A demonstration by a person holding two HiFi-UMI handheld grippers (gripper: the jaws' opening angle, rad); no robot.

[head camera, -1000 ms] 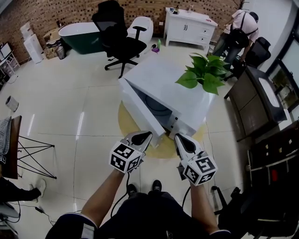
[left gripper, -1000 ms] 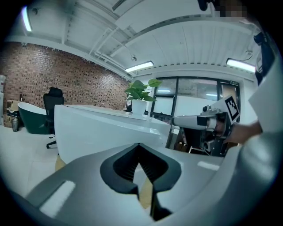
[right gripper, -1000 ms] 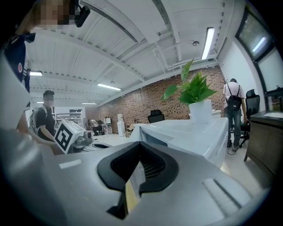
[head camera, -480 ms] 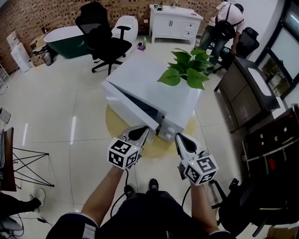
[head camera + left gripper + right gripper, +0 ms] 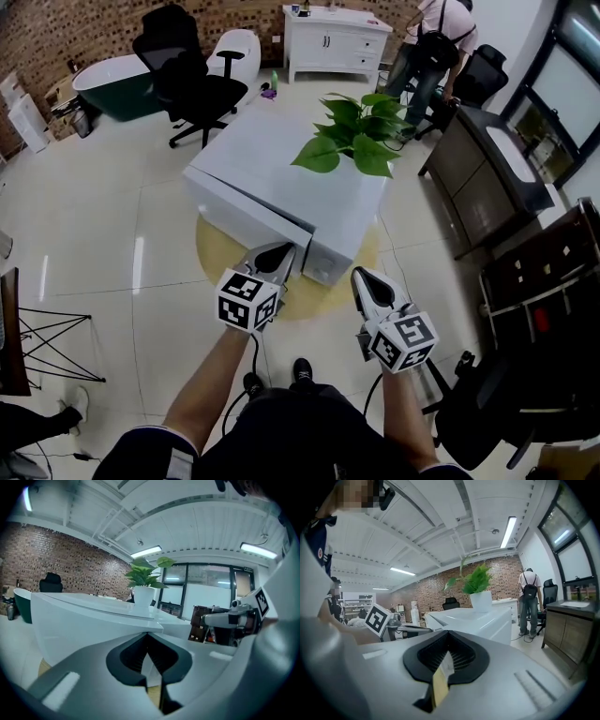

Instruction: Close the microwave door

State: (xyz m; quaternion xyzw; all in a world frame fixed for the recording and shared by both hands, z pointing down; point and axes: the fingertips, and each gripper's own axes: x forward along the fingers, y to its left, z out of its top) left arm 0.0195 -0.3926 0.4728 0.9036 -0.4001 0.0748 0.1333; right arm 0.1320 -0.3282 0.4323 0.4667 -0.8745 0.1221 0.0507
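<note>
The white microwave (image 5: pixel 272 150) stands on a low round yellow base, with a potted green plant (image 5: pixel 352 141) on top. Its door (image 5: pixel 246 214) lies almost flat against the front, with a small step at its free edge beside the control panel. My left gripper (image 5: pixel 281 248) is shut, its tip at that free edge of the door. My right gripper (image 5: pixel 359 277) is shut and holds nothing, a little in front of the control panel corner. The left gripper view has the microwave (image 5: pixel 89 620) close ahead of the shut left gripper (image 5: pixel 148 634). The right gripper view shows the microwave (image 5: pixel 473 618) beyond the right gripper (image 5: pixel 449 634).
A black office chair (image 5: pixel 187 80) and a dark green bathtub (image 5: pixel 103 84) stand behind the microwave. A white cabinet (image 5: pixel 333 42) is at the back, with a person (image 5: pixel 431 47) standing to its right. A dark sideboard (image 5: pixel 478 178) lines the right side. Glossy floor surrounds the yellow base (image 5: pixel 220 253).
The microwave door has swung from wide open to almost shut, with my left gripper following its free edge. My right gripper stayed in place.
</note>
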